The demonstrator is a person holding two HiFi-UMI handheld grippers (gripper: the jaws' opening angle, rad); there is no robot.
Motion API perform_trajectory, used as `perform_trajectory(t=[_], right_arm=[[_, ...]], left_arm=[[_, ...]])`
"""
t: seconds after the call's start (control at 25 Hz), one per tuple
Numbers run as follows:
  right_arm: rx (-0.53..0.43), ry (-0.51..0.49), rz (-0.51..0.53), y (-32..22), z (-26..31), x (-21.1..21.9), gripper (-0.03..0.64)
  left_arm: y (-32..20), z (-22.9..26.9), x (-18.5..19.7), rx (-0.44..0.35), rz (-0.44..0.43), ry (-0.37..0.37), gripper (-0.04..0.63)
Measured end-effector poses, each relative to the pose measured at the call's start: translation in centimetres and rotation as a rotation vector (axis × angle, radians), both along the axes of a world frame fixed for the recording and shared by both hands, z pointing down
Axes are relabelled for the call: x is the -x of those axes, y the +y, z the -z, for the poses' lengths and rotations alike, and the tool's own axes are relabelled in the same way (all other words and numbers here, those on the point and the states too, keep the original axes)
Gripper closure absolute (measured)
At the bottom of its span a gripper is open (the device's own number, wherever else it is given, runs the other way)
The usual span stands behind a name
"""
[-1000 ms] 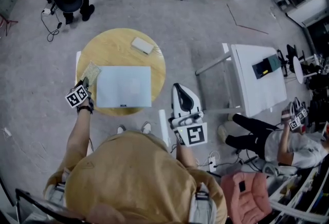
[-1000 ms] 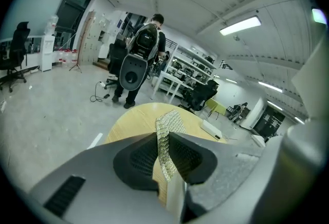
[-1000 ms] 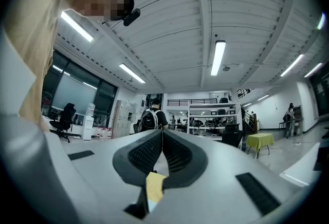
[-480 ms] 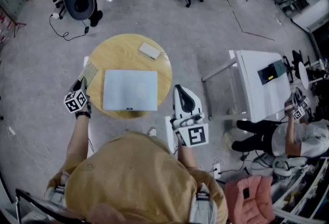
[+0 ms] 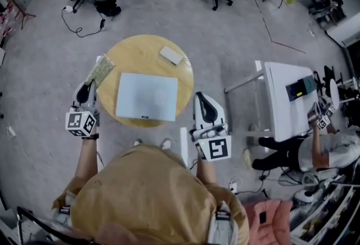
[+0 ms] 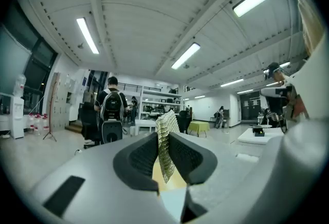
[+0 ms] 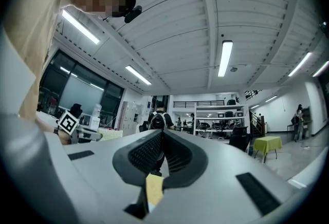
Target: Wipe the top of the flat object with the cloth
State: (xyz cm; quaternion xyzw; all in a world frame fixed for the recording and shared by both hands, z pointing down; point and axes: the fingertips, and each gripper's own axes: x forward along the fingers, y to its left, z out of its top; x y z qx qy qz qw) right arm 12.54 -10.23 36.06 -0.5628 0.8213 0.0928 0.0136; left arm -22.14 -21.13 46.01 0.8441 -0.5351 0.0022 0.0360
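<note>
Three views of one moment.

**Head view.** A round wooden desk [image 5: 135, 50] fills the upper centre of the frame. The flat object [image 5: 147, 96], a pale rectangular panel, lies on its lower half. A small white box [image 5: 171, 55] sits near the desk's upper right rim. The cloth [image 5: 100, 71] is at the desk's left rim, off the panel, and reaches out from the left gripper [image 5: 88, 87]. The right gripper [image 5: 205, 102] hangs just right of the desk and touches nothing.

**Left gripper view.** The jaws are closed on the cloth [image 6: 165, 151], a mesh-textured sheet that stands up from the pinch at frame centre.

**Right gripper view.** The jaws meet with nothing between them.

**Handling (judged).** The cloth looks light and limp, so it will probably fold if pushed. A hold on one edge suits dragging it flat across the panel. The panel looks thin and stiff, and it may slide on the desk unless steadied at an edge.
</note>
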Motion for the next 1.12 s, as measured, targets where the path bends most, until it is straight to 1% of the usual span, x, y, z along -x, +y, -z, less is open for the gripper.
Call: perform_trajectory(t=[0.16, 0.36, 0.52, 0.72, 0.92, 1.12], right_arm=[[0.003, 0.019, 0.013, -0.3, 0.3, 0.4, 0.615], [-0.02, -0.008, 0.053, -0.3, 1.8, 1.6, 0.615], [-0.032, 0.001, 0.097, -1.1, 2.2, 3.3, 0.615], [-0.035, -0.001, 0.125, -1.2, 2.9, 4.7, 0.615], [-0.046, 0.006, 0.157, -0.7, 3.0, 5.9, 0.617], [-0.043, 0.019, 0.181, -1.0, 2.8, 7.0, 0.617]], left_arm=[[2.6, 5.3, 0.8, -0.103, -0.001, 0.011, 0.534], [6.1, 9.8, 2.5, -0.178, 0.037, 0.036, 0.534], [8.3, 12.6, 3.6, -0.245, 0.057, 0.036, 0.534], [11.2, 14.6, 5.2, -0.291, 0.081, 0.043, 0.534], [13.5, 15.6, 5.8, -0.331, 0.104, 0.043, 0.534], [14.3, 16.0, 6.2, -0.335, 0.114, 0.032, 0.534]])
